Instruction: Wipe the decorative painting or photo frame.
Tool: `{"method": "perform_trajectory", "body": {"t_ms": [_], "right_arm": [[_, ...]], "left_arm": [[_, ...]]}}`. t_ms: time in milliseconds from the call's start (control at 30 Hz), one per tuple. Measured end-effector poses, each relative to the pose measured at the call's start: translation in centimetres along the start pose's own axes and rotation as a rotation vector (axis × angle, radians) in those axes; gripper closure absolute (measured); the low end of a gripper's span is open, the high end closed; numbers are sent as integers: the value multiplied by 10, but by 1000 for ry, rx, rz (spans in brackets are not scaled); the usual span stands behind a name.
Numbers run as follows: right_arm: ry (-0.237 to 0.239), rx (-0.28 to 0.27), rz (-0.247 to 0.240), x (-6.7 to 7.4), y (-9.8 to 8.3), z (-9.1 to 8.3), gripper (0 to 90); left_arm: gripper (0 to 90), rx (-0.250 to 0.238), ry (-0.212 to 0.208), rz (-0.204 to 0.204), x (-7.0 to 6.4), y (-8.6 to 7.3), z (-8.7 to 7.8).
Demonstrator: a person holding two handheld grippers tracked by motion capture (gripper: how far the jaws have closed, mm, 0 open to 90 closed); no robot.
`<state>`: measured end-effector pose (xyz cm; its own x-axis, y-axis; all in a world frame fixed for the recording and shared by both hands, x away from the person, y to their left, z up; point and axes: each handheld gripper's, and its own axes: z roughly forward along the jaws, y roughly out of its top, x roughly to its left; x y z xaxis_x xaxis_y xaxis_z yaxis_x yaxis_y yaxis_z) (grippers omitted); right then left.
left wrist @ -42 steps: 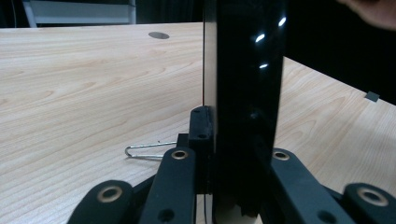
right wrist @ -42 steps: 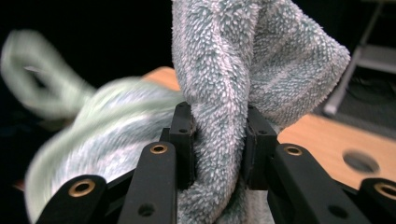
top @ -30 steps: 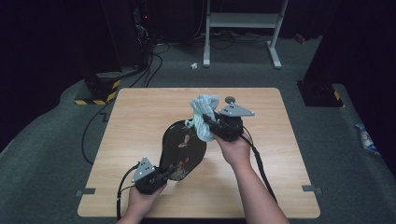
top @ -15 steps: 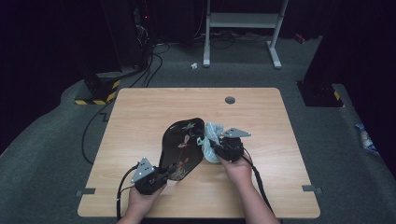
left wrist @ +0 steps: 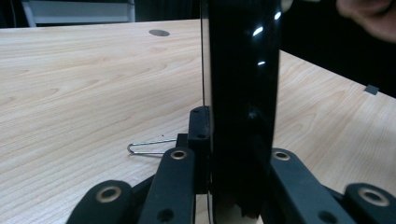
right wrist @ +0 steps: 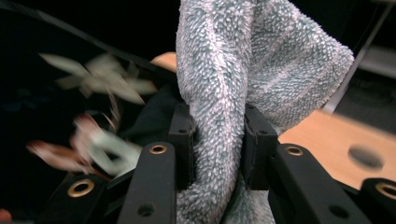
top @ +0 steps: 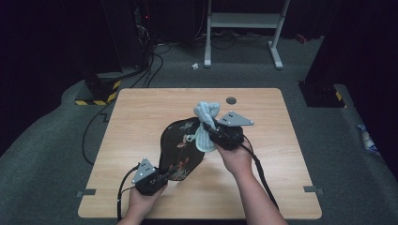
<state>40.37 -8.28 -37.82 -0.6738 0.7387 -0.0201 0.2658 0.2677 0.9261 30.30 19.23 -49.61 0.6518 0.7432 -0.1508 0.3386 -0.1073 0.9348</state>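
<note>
A: What is at the table's 7 o'clock?
B: The left gripper [top: 157, 177], jaws clamped on the near edge of a black flower-patterned tray [top: 180, 145], propping it tilted over the wooden table [top: 141, 122]

A: And toward 3 o'clock of the tray?
B: The right gripper [top: 212, 132], jaws pinching a bunched grey-blue cloth [top: 205, 123] against the tray's face. Wiping seems mid-way; I can't tell how much is left

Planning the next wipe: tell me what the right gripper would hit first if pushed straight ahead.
Probably the black tray: the right gripper, shut on the cloth, points at its patterned face. Depth is unclear.
</note>
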Motion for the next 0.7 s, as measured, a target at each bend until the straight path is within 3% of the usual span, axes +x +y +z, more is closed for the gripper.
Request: {"method": "perform_trajectory", "body": {"t_ms": [133,267,533,700], "right_arm": [[30,-46,-16,9,20,-4,693],[19,-42,-42,11,24,-5,691],[-5,31,-16,-8,3,2,690],[-16,84,-2,-17,-21,9,691]], "left_arm": [[798,2,0,2,0,0,0],[798,6,0,12,0,1,0],[799,9,-3,12,0,2,1],[801,12,-2,14,1,3,1]]}}
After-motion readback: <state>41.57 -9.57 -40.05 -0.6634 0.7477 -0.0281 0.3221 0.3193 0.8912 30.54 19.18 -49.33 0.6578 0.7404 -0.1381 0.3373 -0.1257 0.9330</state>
